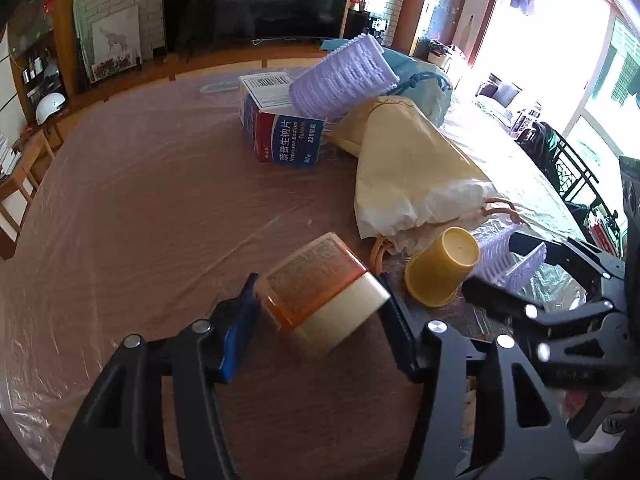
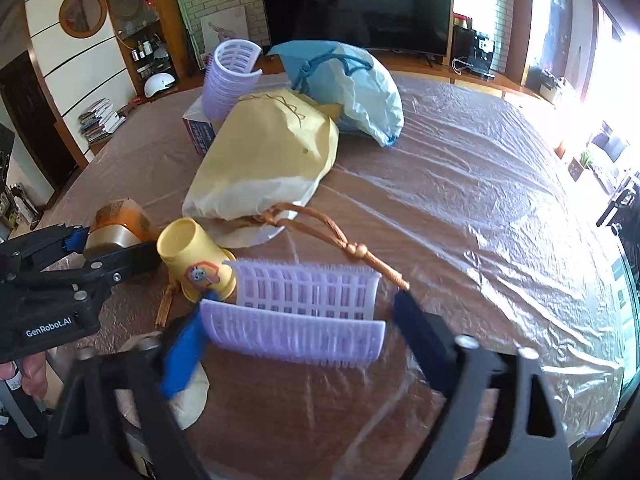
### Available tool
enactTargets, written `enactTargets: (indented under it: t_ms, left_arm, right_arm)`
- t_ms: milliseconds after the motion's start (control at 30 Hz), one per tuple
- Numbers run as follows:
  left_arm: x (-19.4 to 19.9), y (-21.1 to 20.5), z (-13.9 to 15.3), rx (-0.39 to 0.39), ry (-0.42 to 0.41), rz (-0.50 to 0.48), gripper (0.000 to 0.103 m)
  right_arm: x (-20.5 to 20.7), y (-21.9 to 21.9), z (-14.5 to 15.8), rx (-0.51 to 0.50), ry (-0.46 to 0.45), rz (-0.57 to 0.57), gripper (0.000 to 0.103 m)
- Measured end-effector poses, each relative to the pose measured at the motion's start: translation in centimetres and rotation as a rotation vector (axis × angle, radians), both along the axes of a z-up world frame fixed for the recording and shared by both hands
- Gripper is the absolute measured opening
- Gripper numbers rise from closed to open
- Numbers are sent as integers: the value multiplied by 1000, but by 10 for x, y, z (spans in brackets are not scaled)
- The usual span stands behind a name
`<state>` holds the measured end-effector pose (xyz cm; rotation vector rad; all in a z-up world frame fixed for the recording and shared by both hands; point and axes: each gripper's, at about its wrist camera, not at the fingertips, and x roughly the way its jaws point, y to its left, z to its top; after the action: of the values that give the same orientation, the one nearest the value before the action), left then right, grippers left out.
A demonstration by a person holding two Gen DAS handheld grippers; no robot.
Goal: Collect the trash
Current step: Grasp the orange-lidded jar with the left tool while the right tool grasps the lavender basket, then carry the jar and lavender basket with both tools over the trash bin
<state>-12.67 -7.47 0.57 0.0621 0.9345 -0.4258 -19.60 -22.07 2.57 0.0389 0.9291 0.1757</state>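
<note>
An orange pill bottle [image 1: 320, 300] with a white cap lies on its side between the fingers of my left gripper [image 1: 317, 280], and both pads press on it. The right wrist view shows the same grip [image 2: 112, 246] at the left edge. A lilac hair roller [image 2: 304, 300] lies across the jaws of my right gripper [image 2: 298, 308]. The blue left pad touches one end of it, and a small gap shows at the black right finger [image 2: 412, 320]. A yellow cup [image 2: 196, 256] lies tipped over between the two grippers.
A yellow-and-white drawstring bag [image 1: 412, 176] lies behind the cup, its brown cord [image 2: 344, 240] trailing toward the roller. Farther back are a red-and-blue medicine box [image 1: 280, 132], a big lilac roller [image 1: 340, 76] and a blue bag [image 2: 352, 88]. Clear plastic sheeting covers the table [image 1: 140, 200].
</note>
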Motion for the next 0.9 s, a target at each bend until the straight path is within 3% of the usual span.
enactTargets:
  t_ms: [367, 667, 900]
  left_arm:
    - [-5, 1, 7, -13, 4, -2, 58]
    - [-14, 8, 16, -22, -11, 14, 58]
    - [-28, 5, 21, -21, -20, -4, 58]
  right_arm:
    - [-20, -26, 12, 51, -11, -20, 74]
    - [-44, -57, 23, 149, 10, -79, 74]
    - [-50, -58, 30, 203, 7, -70, 74]
